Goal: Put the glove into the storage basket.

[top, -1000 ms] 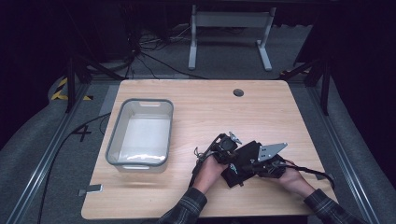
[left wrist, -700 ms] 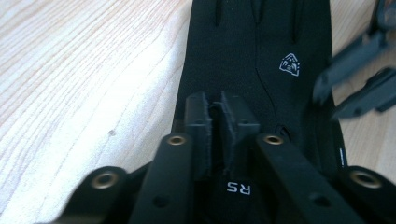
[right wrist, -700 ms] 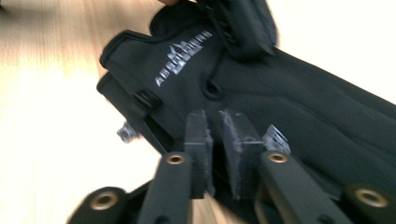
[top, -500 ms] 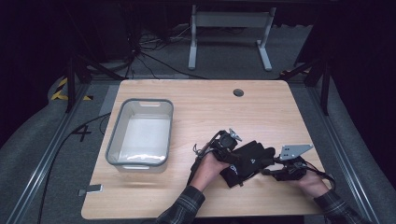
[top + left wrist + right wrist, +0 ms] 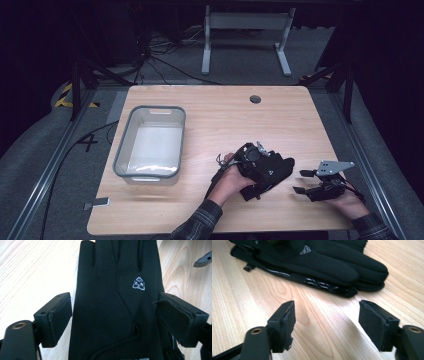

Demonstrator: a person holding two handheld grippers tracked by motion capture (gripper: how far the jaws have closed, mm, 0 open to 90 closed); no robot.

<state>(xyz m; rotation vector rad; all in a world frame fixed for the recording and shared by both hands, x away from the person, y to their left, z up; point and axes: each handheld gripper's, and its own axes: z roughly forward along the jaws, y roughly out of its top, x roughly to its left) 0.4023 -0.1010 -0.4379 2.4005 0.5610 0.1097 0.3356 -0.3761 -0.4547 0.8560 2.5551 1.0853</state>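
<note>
While your left gripper [image 5: 260, 167] sits over the black gloves [image 5: 267, 170] on the near right part of the table [image 5: 225, 120], its jaws have just been opening and now stand apart on either side of the top glove [image 5: 115, 300], whose small white logo [image 5: 138, 283] faces up; the pads [image 5: 56, 315] flank the fabric without pressing it, so you are no longer gripping. That suggests you have let the pair down stacked flat, one on the other, fingers pointing away from your left hand.

Your right gripper [image 5: 305, 181] lies well clear to the right of the gloves, with bare wood between its pads [image 5: 288, 320]; its jaws have also just been opening and hold nothing. It looks pulled back to leave the stack undisturbed.

Off to the left stands the grey bin [image 5: 150, 175], apart from the gloves, a likely place for them.
</note>
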